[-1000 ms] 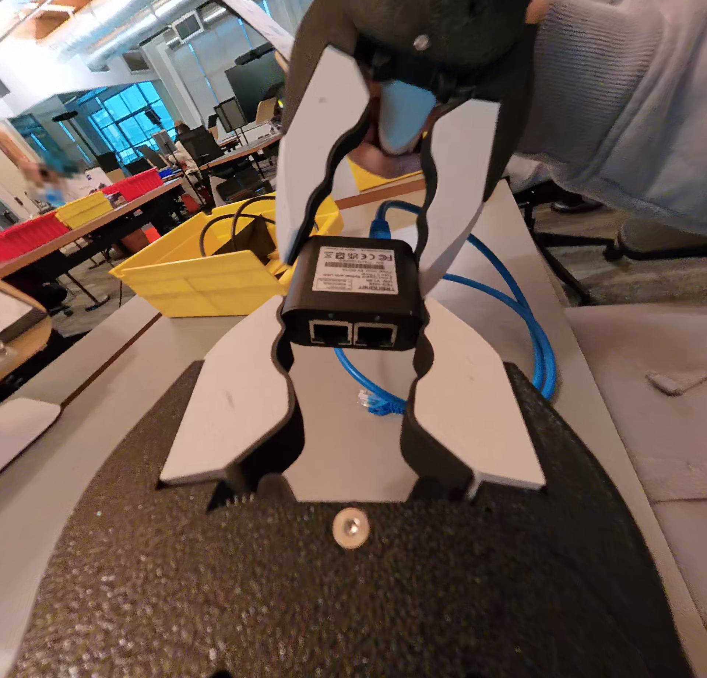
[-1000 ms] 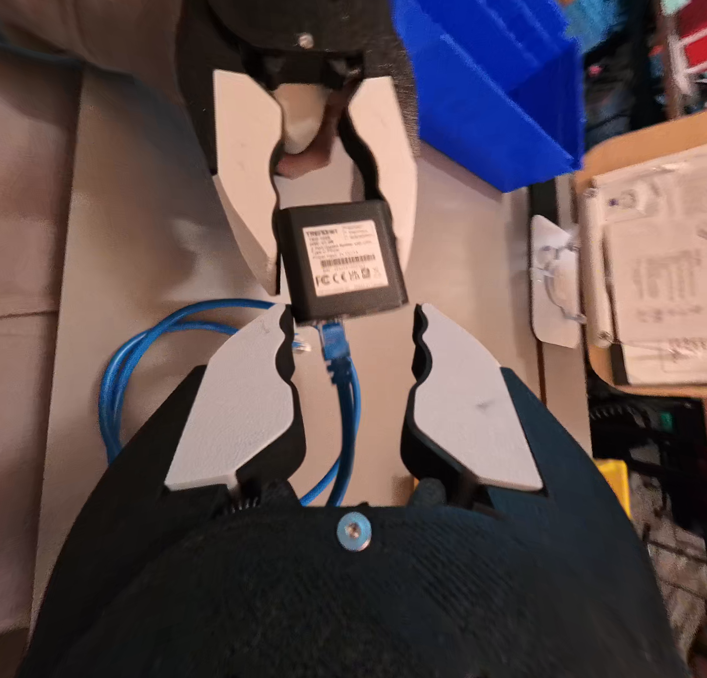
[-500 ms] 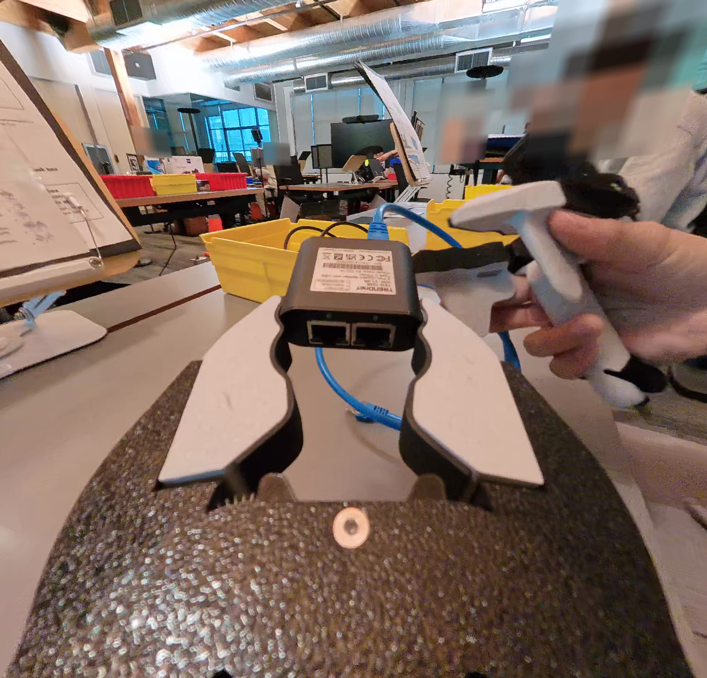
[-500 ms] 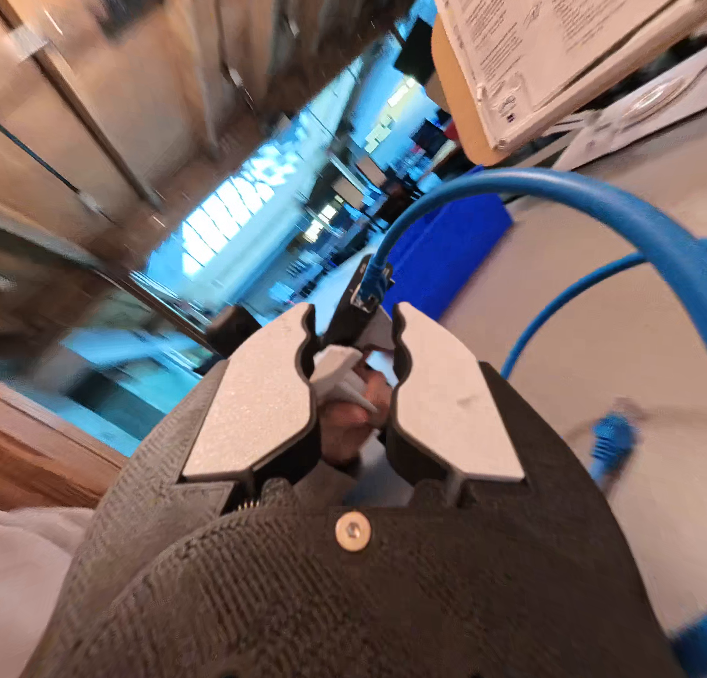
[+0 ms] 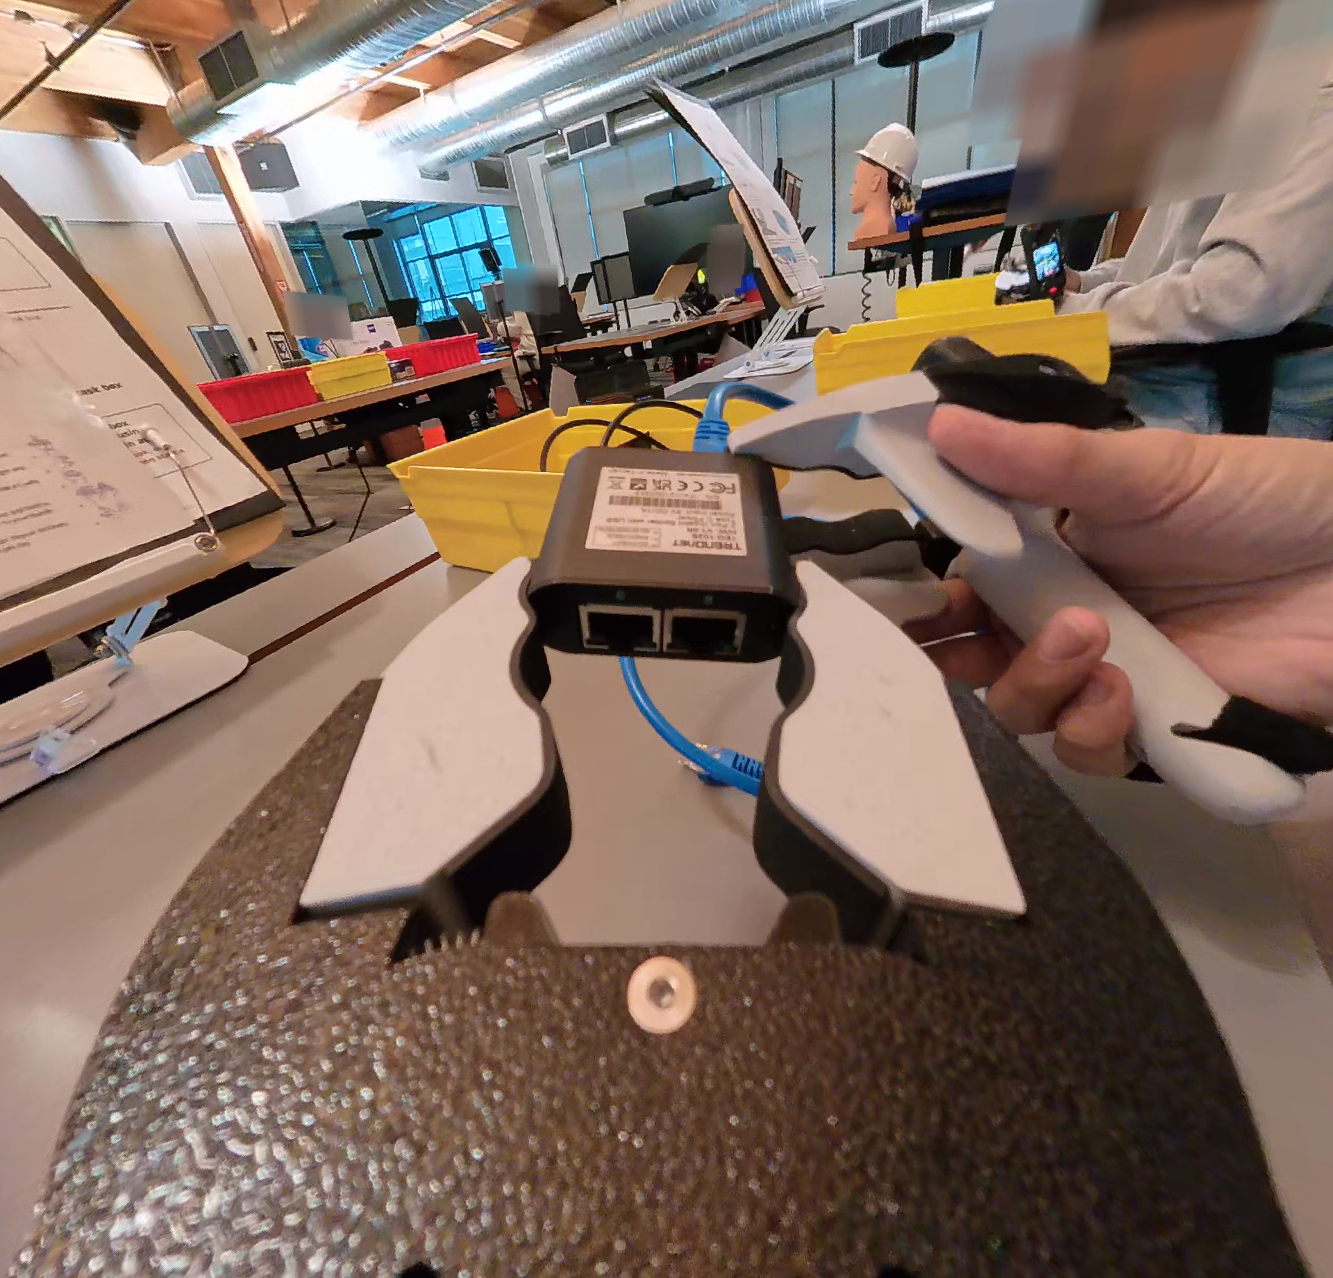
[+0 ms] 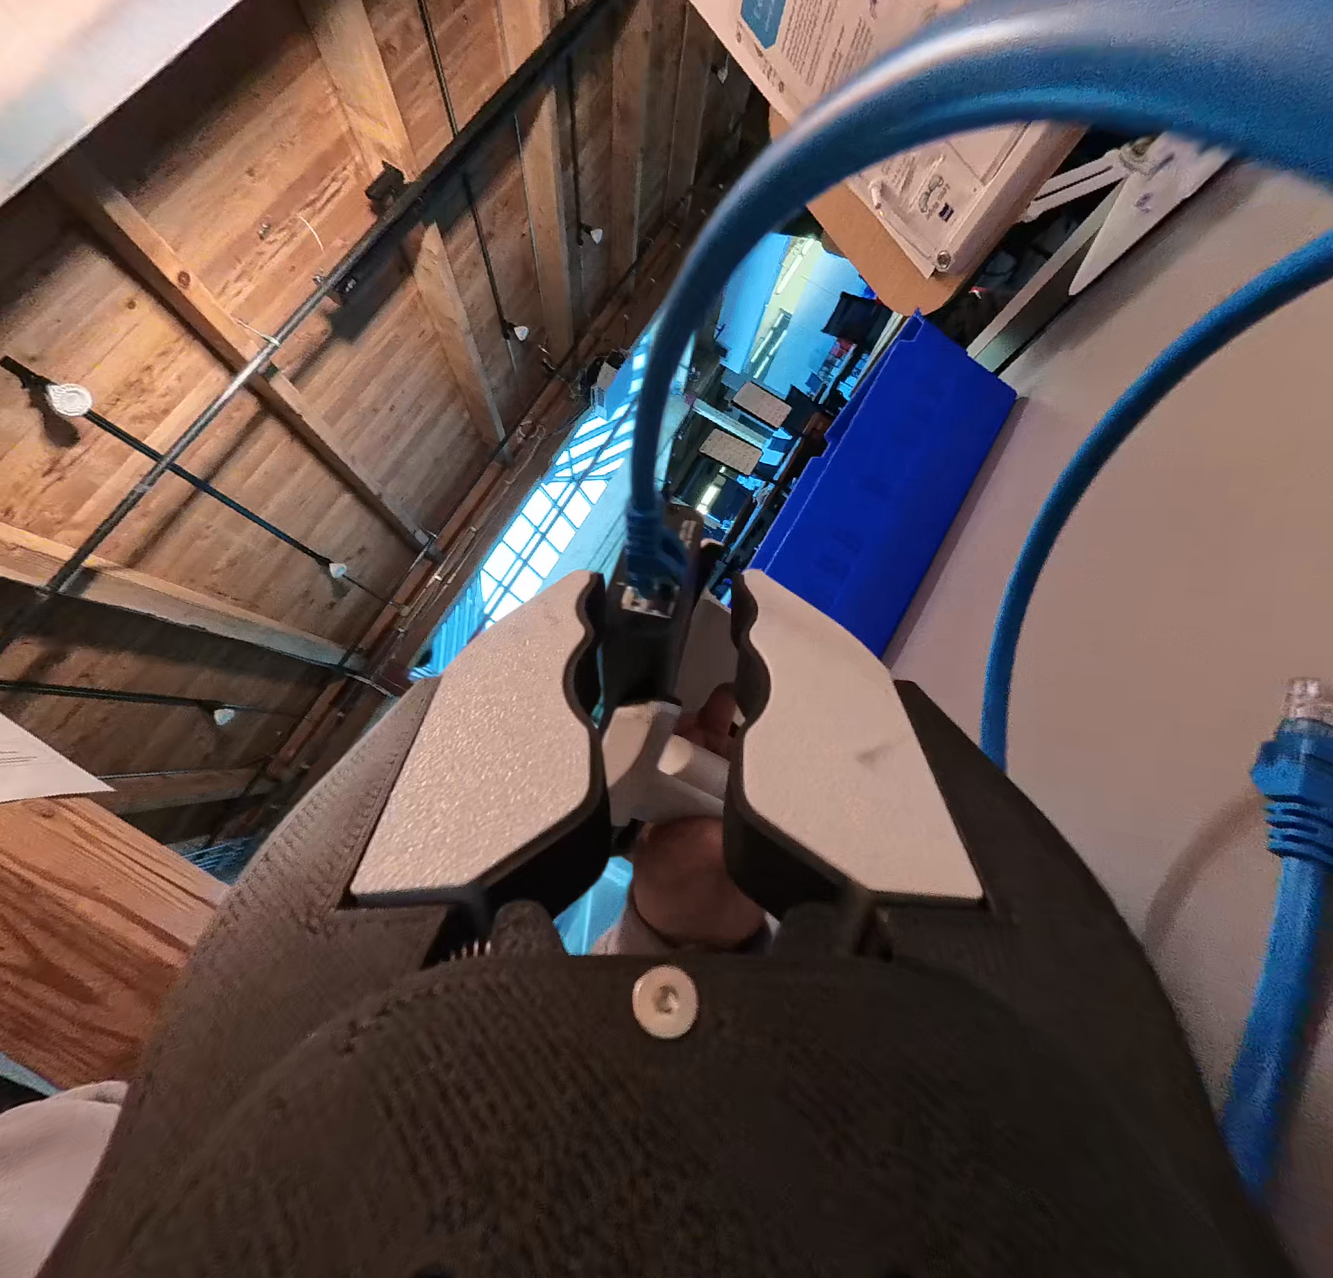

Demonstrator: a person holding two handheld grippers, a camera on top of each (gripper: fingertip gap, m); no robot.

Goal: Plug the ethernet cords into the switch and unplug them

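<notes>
Black switch (image 5: 662,549) sat clamped between the left gripper (image 5: 660,641) fingertips, lifted off the grey table (image 5: 180,796), label side up, two empty ports facing the left wrist camera. One blue ethernet cord (image 5: 710,430) was plugged into the far face of the switch; in the right wrist view that plug (image 6: 651,558) sat in the port with the cord arching up and over the frame. A second blue plug (image 5: 725,764) lay loose on the table under the switch, between the left fingers; the right wrist view showed a loose plug (image 6: 1295,803) at its right edge, on the table.

Right gripper (image 6: 663,655) came in from the far side, rolled on its side, jaws narrow and closed on the back end of the switch (image 6: 645,641) just below the plugged connector. A bare hand (image 5: 1183,580) held its handle.

Yellow bin (image 5: 490,493) stood behind the switch with a black cable in it. Blue bin (image 6: 887,500) was on the table in the right wrist view. A document stand (image 5: 108,464) stood at left.
</notes>
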